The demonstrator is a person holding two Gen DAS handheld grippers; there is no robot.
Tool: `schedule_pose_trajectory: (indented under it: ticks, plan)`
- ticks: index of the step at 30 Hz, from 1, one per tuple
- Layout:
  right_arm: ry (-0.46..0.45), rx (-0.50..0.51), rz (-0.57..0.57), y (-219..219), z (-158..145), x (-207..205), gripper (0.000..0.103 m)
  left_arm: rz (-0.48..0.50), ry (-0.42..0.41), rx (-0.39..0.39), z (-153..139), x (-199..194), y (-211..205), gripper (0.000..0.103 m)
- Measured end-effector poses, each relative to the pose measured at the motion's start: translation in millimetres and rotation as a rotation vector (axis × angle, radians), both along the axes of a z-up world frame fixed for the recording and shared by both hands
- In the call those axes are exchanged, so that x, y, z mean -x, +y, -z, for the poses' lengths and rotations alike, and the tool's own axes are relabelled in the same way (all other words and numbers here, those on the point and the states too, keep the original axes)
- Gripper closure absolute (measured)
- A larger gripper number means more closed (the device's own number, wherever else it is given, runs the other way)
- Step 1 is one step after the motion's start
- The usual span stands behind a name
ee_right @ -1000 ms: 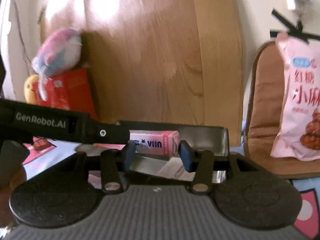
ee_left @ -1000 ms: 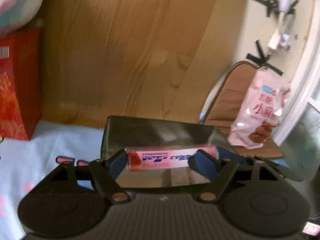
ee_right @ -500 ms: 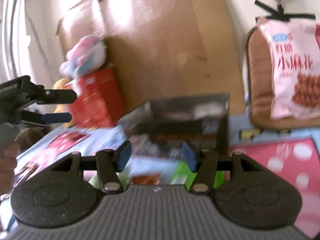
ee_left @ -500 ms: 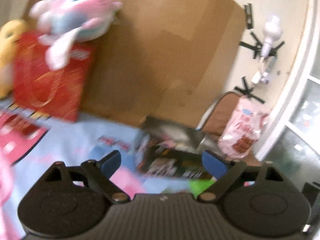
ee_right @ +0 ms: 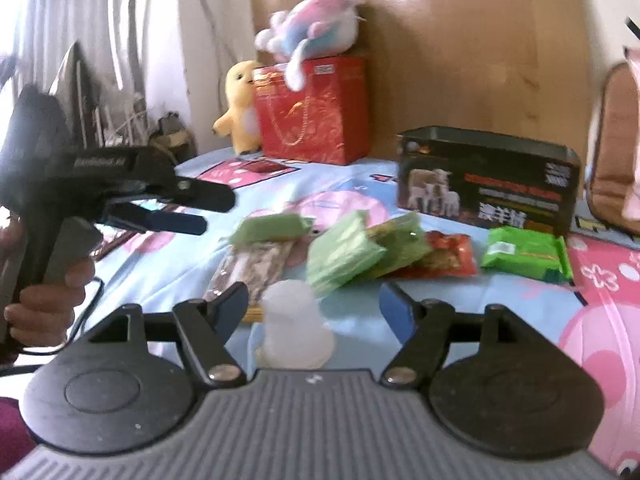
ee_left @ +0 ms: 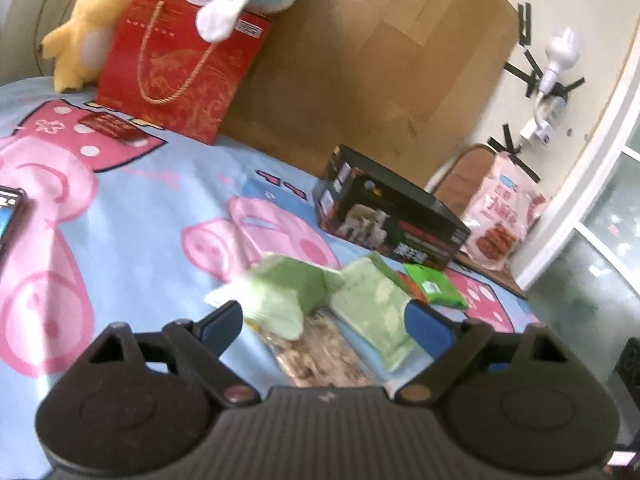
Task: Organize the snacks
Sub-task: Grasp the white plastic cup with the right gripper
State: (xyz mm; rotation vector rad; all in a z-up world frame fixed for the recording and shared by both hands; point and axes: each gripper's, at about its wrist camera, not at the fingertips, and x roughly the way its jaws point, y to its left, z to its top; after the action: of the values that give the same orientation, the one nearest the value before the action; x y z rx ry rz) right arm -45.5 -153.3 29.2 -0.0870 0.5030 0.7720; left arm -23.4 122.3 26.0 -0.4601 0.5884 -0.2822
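green snack packets (ee_left: 304,296) lie just ahead of the open left tool (ee_left: 326,322).

We pull both grippers back from the black box (ee_left: 390,216), left gripper (ee_left: 324,322) and right gripper (ee_right: 314,304) now opened and empty

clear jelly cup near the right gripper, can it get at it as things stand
Probably yes: the right gripper stands open with nothing held, and the clear jelly cup sits upright just ahead between its fingers, with nothing in the way.

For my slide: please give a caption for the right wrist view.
Open right gripper above snack packets before the black box.
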Motion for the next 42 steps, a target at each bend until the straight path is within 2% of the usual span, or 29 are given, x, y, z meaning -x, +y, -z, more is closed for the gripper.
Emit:
schedule_pose_trajectory:
  ticks: [5,7,10,16,21,24,25,27,28,30,31,32,35,40,42]
  plan:
    - [-0.014,0.101,-0.002,14.2,12.3,5.6,0.031,0.043,0.0,-0.002,1.5,0.2,-11.1,0.012]
    - [-0.005,0.129,0.061,12.1,17.1,1.0,0.039,0.056,0.005,-0.004,4.1,1.2,-14.6,0.012]
    - [0.067,0.068,0.119,-4.3,18.9,-10.7,0.039,0.089,-0.008,-0.009,2.6,3.5,-20.3,0.013]
    - [0.073,0.038,0.174,-20.9,20.5,-11.8,0.039,0.215,-0.074,-0.051,-9.5,8.7,-45.7,0.013]
    - [0.039,0.068,0.14,-15.1,20.5,-3.9,0.043,0.314,-0.063,-0.102,-9.8,-0.4,-81.5,0.024]
    - [0.028,0.085,0.121,-12.4,20.7,-1.9,0.048,0.359,-0.054,-0.161,-6.6,-4.2,-104.1,0.029]
    - [0.037,0.089,0.118,-11.6,21.3,-3.4,0.054,0.365,-0.048,-0.193,-4.8,-5.6,-111.4,0.03]
    - [0.056,0.087,0.115,-10.8,22.4,-7.4,0.059,0.366,-0.029,-0.256,1.0,-9.5,-124.1,0.034]
    - [0.058,0.083,0.114,-10.3,22.3,-7.7,0.061,0.36,-0.013,-0.26,4.3,-12.5,-126.7,0.037]
    - [0.062,0.082,0.124,-10.0,23.1,-9.0,0.06,0.358,0.008,-0.214,7.1,-17.2,-122.2,0.043]
    - [0.07,0.068,0.125,-11.9,23.0,-10.2,0.061,0.342,0.008,-0.222,7.6,-18.6,-120.8,0.058]
    - [0.073,0.059,0.126,-13.3,22.9,-10.9,0.063,0.331,0.007,-0.239,8.6,-19.5,-120.4,0.062]
    - [0.065,0.063,0.126,-11.9,22.7,-9.4,0.064,0.326,0.01,-0.213,10.9,-21.5,-115.2,0.062]
    - [0.063,0.065,0.134,-11.0,22.7,-10.4,0.064,0.314,-0.012,-0.248,12.1,-20.9,-120.9,0.062]
    - [0.064,0.066,0.139,-9.8,23.0,-11.7,0.061,0.304,-0.01,-0.236,13.4,-21.4,-120.8,0.062]
